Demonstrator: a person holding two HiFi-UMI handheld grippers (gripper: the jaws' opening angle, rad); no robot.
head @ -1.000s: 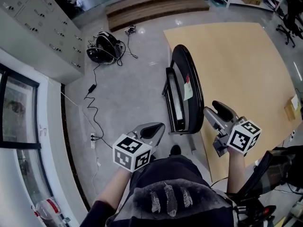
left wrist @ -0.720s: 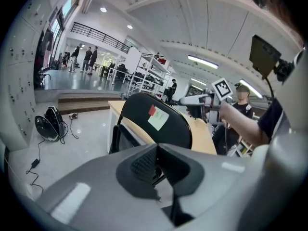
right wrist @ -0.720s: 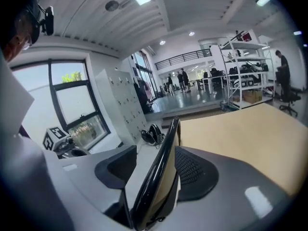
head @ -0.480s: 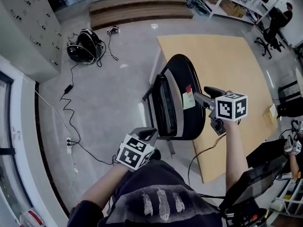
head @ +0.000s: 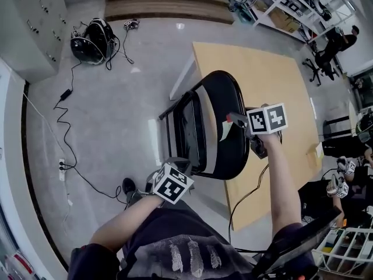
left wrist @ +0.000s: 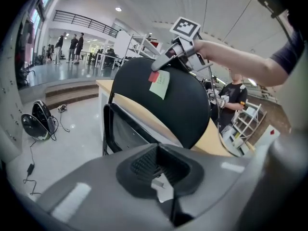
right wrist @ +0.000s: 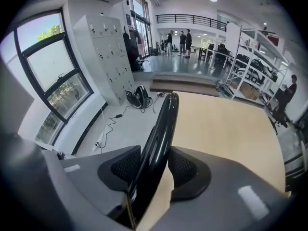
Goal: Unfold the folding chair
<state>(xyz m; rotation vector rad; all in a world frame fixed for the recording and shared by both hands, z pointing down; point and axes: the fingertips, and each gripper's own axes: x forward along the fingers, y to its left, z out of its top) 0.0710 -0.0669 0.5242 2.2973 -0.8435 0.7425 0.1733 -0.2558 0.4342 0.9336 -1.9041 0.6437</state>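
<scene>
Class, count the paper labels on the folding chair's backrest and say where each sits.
2. A small red label near the backrest's top edge; a pale green note directly below it. The far side is hidden.

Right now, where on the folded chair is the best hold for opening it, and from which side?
The top rim of the backrest, from above. The chair stands upright, so that thin curved rim is its highest free edge and fits between jaws. The right tool straddles it; its jaws have just been closing on it.
</scene>
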